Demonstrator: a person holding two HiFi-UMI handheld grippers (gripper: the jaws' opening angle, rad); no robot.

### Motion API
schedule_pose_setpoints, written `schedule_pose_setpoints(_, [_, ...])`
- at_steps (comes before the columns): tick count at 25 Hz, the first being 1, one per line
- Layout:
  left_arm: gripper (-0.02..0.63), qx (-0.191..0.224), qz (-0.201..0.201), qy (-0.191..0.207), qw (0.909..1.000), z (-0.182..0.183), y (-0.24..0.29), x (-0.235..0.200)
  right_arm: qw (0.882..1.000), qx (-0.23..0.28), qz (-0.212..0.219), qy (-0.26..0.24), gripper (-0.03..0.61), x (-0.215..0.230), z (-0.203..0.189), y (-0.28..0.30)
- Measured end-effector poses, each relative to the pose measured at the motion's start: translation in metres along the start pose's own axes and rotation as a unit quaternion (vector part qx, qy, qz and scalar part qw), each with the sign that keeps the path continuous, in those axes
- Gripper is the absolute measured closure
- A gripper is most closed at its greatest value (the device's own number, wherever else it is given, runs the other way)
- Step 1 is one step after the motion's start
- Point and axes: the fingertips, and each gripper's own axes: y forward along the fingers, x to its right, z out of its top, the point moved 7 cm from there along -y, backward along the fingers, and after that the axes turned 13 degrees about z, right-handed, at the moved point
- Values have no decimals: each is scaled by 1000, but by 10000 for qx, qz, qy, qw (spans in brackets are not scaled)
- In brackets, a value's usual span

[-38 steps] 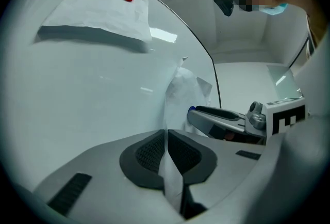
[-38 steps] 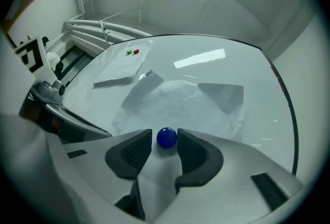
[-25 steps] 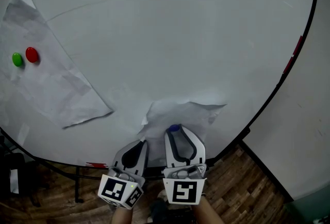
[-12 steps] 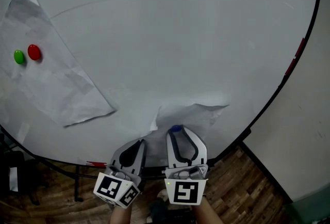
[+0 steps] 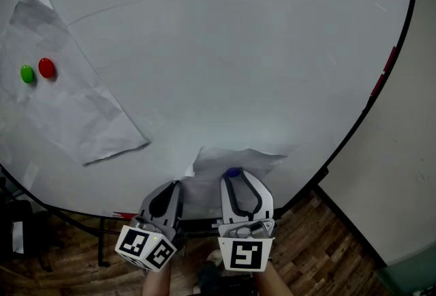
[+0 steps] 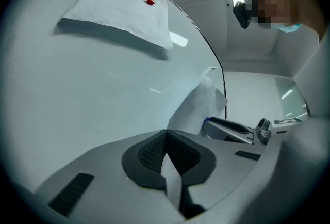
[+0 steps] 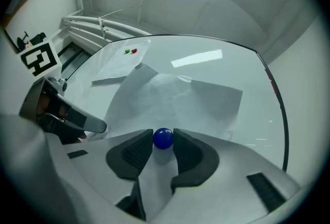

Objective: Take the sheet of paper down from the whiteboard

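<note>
whiteboard (image 5: 238, 49) low edge: l fingers (image 6: 149, 153) tight on sheet (image 5: 238, 157), r fingers (image 7: 188, 153) tight on blue magnet (image 7: 163, 138)

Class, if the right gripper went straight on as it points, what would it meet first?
The blue round magnet, already between the right gripper's jaws at their tips; right behind it lie the crumpled white paper sheet and, probably, the whiteboard.
</note>
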Motion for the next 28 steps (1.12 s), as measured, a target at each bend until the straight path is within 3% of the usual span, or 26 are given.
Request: schedule_pose_setpoints(28, [591,269,783,-521,9952,17,-54,-41,9999,94,9,46,442,6,0,-23])
